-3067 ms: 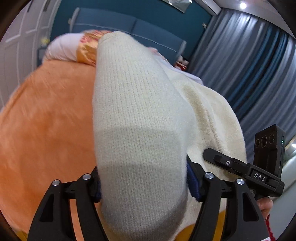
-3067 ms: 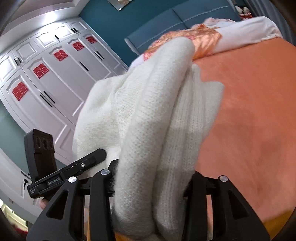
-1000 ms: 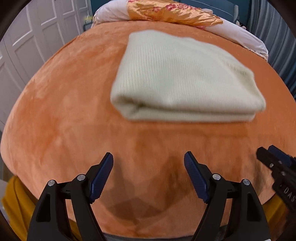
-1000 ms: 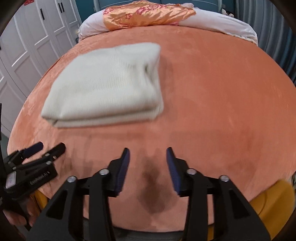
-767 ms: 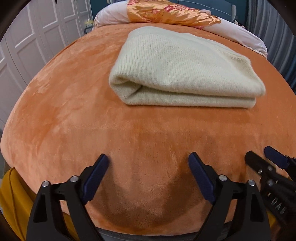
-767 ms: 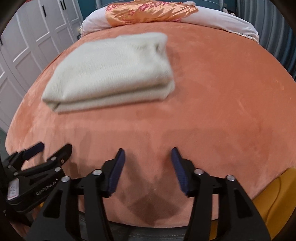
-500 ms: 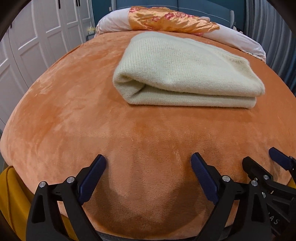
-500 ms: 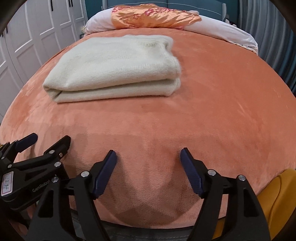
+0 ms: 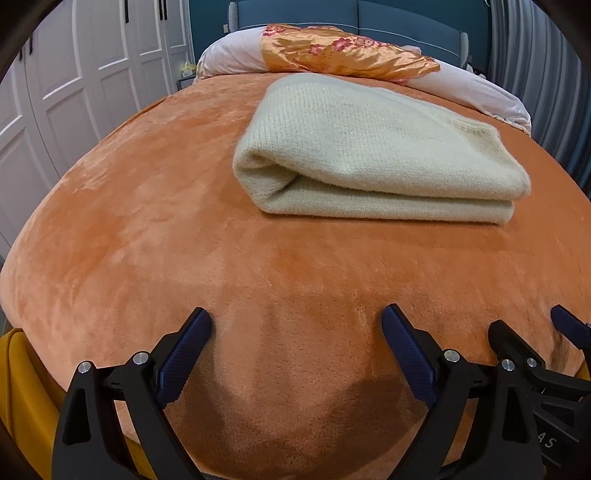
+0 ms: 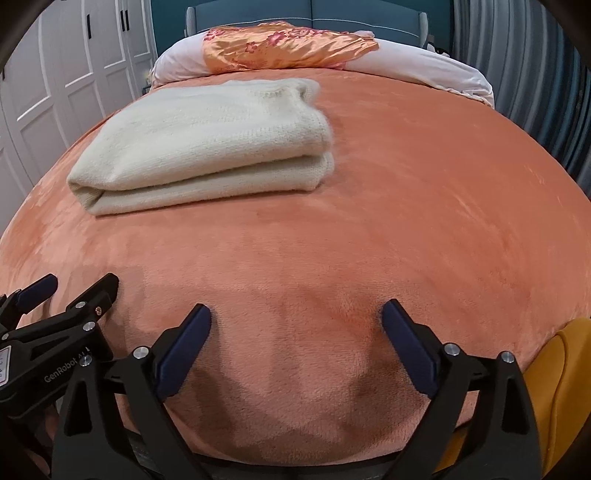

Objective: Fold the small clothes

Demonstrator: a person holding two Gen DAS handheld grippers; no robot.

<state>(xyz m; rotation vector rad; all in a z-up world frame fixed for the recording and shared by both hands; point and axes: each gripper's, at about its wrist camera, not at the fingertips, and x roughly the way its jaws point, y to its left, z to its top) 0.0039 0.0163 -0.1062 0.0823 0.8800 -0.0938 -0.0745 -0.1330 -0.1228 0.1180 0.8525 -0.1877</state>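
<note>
A cream knit garment (image 9: 376, 147) lies folded in a flat stack on the orange bed cover (image 9: 147, 229). It also shows in the right wrist view (image 10: 207, 147), left of centre. My left gripper (image 9: 295, 325) is open and empty, low over the bed's near edge, well short of the garment. My right gripper (image 10: 295, 321) is open and empty too, beside the left one. The right gripper's tips show at the right of the left wrist view (image 9: 532, 332); the left gripper's tips show at the left of the right wrist view (image 10: 70, 291).
A white pillow (image 9: 232, 55) with an orange floral cloth (image 9: 343, 51) lies at the bed's head against a blue headboard (image 9: 369, 14). White wardrobe doors (image 9: 74, 74) stand on the left, grey curtains (image 9: 535, 66) on the right. Yellow fabric (image 10: 569, 387) hangs below the bed's edge.
Both grippers let go of the cream garment, which now lies folded on the bed. They drew back to the near edge, and the right jaws opened wider.
</note>
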